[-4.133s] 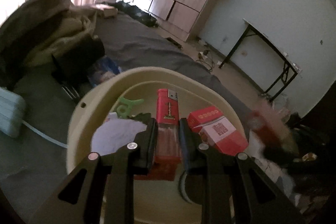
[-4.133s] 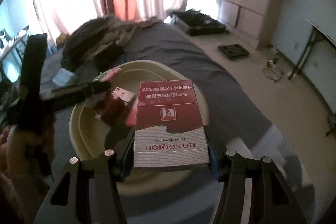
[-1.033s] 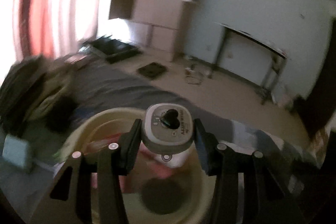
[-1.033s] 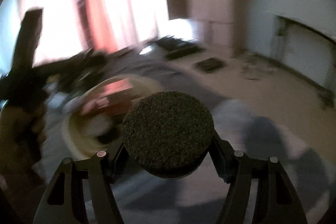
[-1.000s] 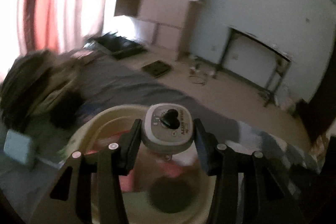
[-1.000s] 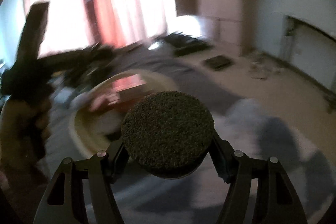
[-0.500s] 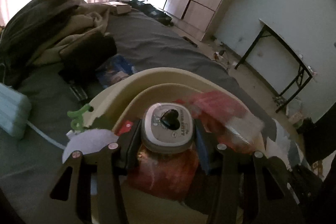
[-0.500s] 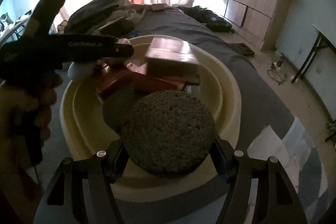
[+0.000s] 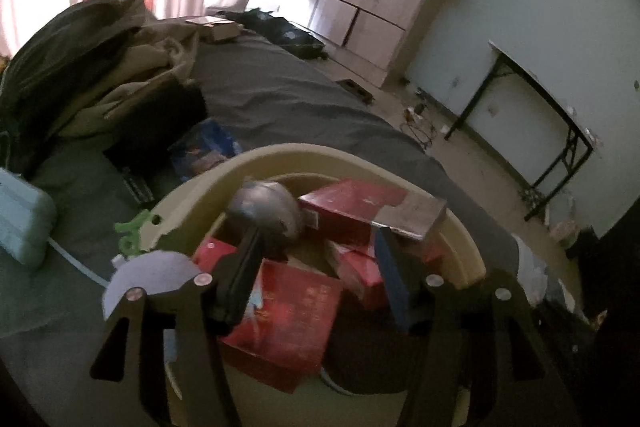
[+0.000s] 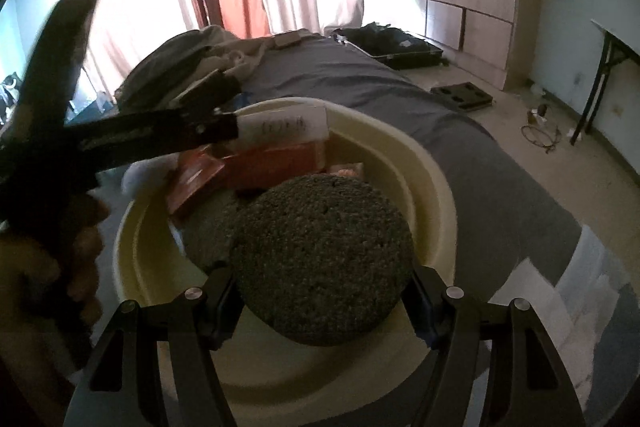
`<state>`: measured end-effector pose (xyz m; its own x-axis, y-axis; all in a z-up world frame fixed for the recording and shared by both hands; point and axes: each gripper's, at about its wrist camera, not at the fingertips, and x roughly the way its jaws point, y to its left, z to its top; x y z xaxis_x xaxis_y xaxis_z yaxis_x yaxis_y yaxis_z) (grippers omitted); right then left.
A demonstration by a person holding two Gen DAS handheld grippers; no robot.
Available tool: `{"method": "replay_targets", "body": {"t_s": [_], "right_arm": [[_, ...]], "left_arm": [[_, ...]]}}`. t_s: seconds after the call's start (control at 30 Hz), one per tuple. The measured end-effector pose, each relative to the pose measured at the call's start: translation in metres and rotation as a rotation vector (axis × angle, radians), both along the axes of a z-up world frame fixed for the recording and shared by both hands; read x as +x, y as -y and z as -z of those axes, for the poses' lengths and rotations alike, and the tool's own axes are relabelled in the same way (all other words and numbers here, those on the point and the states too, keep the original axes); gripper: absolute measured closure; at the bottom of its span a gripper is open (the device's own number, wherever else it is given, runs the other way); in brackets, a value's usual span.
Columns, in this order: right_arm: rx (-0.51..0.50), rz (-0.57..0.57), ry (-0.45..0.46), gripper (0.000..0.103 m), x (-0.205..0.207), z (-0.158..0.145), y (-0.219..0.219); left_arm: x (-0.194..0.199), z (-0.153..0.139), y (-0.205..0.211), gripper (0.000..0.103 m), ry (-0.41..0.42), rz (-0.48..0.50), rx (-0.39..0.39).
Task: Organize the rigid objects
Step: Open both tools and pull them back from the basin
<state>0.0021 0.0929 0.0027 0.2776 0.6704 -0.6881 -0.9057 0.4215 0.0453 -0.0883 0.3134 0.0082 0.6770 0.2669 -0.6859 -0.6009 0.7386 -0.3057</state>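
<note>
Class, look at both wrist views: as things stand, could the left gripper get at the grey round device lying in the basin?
Probably yes: the left gripper is open and empty, and the grey round device lies uncovered just ahead in the basin.

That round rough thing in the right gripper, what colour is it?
Dark speckled grey-brown disc, clearest in the right wrist view.

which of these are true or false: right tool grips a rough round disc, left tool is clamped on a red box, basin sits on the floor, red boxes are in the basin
1. The right tool grips a rough round disc. True.
2. The left tool is clamped on a red box. False: its jaws stand open and grip nothing.
3. The basin sits on the floor. False: it rests on the grey bed.
4. Red boxes lie in the basin. True.
</note>
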Motion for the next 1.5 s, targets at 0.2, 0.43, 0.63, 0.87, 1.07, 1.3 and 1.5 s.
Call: {"method": "replay_targets", "body": {"t_s": [0.2, 0.43, 0.63, 0.87, 1.07, 1.3, 1.5], "right_arm": [[-0.009, -0.011, 0.014, 0.03, 0.002, 0.011, -0.006], [0.001, -0.066, 0.088, 0.0, -0.015, 0.0, 0.003], [0.013, -0.105, 0.187, 0.0, -0.024, -0.021, 0.069], [-0.099, -0.2, 0.124, 0.0, -0.004, 0.03, 0.113], [-0.077, -0.183, 0.021, 0.0, -0.002, 0.051, 0.104], [-0.128, -0.067, 0.083, 0.0, -0.008, 0.067, 0.084], [-0.157, -0.019, 0.108, 0.0, -0.018, 0.073, 0.062]], "left_arm": [[0.003, 0.004, -0.001, 0.014, -0.031, -0.013, -0.01], [-0.002, -0.025, 0.018, 0.0, -0.004, 0.02, 0.048], [0.01, -0.053, 0.058, 0.0, -0.047, 0.062, 0.148], [0.001, -0.113, 0.119, 0.0, -0.019, -0.026, 0.36], [-0.026, -0.135, 0.186, 0.0, 0.099, 0.069, 0.467], [-0.08, -0.024, 0.186, 0.0, -0.073, 0.04, 0.325], [-0.079, 0.062, 0.167, 0.0, -0.325, 0.048, 0.227]]}}
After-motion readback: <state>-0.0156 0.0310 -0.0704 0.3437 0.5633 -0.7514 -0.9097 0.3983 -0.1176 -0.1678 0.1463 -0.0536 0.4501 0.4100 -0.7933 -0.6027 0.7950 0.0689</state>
